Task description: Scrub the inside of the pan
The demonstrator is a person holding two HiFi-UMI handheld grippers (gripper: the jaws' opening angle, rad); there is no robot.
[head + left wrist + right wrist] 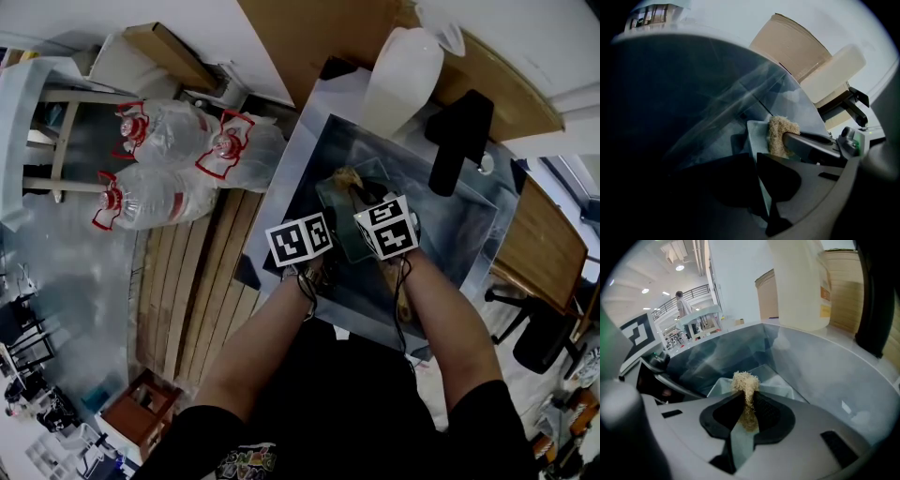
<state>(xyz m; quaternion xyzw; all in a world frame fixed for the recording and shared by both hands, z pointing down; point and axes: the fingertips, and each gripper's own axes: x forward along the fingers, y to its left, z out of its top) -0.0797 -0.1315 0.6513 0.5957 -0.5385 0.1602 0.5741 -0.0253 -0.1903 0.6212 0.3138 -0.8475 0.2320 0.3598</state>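
A pale, square-cornered pan (330, 194) sits in the steel sink (466, 228). My left gripper (317, 228) is shut on the pan's near wall; in the left gripper view the thin wall (754, 140) runs between its dark jaws (757, 164). My right gripper (375, 212) is shut on a tan fibrous scrubber (350, 178), held inside the pan. The right gripper view has the scrubber (746, 383) pinched between the jaws (747, 404), its tuft sticking out over the pan's floor (776, 380). From the left gripper view the scrubber (779, 135) is against the pan's inner side.
A white plastic jug (403, 73) stands on the counter behind the sink, beside a black faucet (459, 139). A wooden board (506, 89) lies at the back right. Large water bottles (178, 159) lie on the floor at left. The sink's walls (834, 366) rise around the pan.
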